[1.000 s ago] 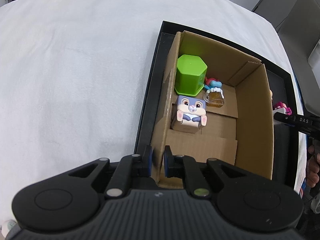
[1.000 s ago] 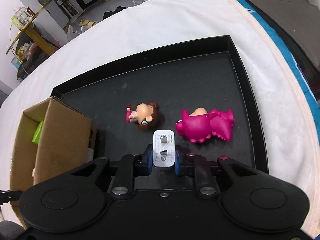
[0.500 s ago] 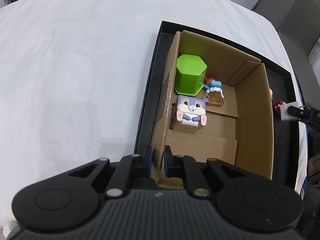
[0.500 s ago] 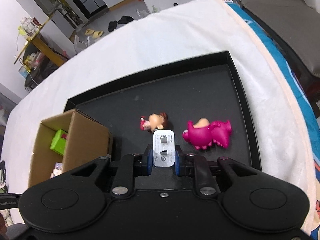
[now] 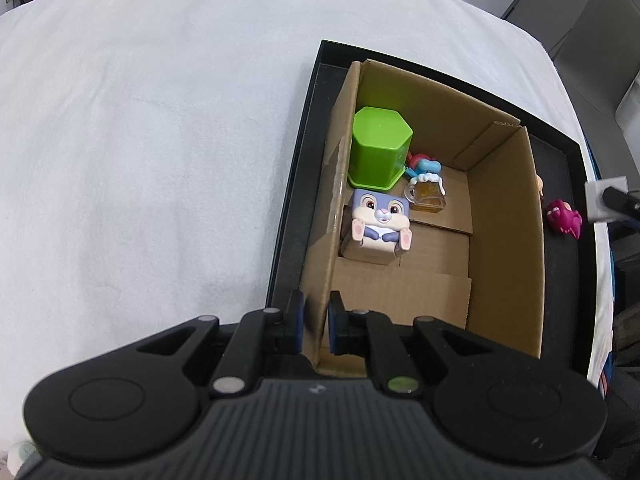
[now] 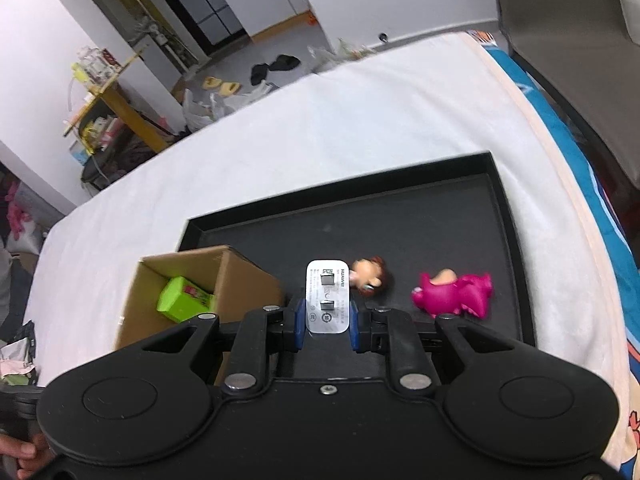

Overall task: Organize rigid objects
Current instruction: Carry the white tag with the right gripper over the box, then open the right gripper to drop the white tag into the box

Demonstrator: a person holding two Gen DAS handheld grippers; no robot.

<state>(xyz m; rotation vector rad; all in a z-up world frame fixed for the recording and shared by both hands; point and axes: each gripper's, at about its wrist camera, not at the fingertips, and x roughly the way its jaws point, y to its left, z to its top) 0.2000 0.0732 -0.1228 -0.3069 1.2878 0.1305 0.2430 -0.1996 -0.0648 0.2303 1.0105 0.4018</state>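
Note:
My left gripper (image 5: 315,322) is shut on the near-left wall of a cardboard box (image 5: 508,240) that stands in a black tray (image 5: 292,184). In the box lie a green hexagonal cup (image 5: 378,148), a purple bunny cube (image 5: 380,224), a small beer-mug toy (image 5: 428,196) and a red-and-blue toy (image 5: 422,162). My right gripper (image 6: 326,318) is shut on a white charger plug (image 6: 327,300), held above the tray (image 6: 440,216). On the tray floor lie a brown-haired figure (image 6: 370,274) and a magenta dinosaur (image 6: 456,294). The box (image 6: 236,276) is to the left.
The tray sits on a white cloth-covered table (image 5: 140,140). In the left wrist view the charger (image 5: 604,196) and the dinosaur (image 5: 566,218) show at the right edge. A grey chair (image 6: 568,20) and room clutter lie beyond the table.
My right gripper has risen and drawn back with the charger, so the tray and toys look smaller and farther. My left gripper has stayed on the box wall.

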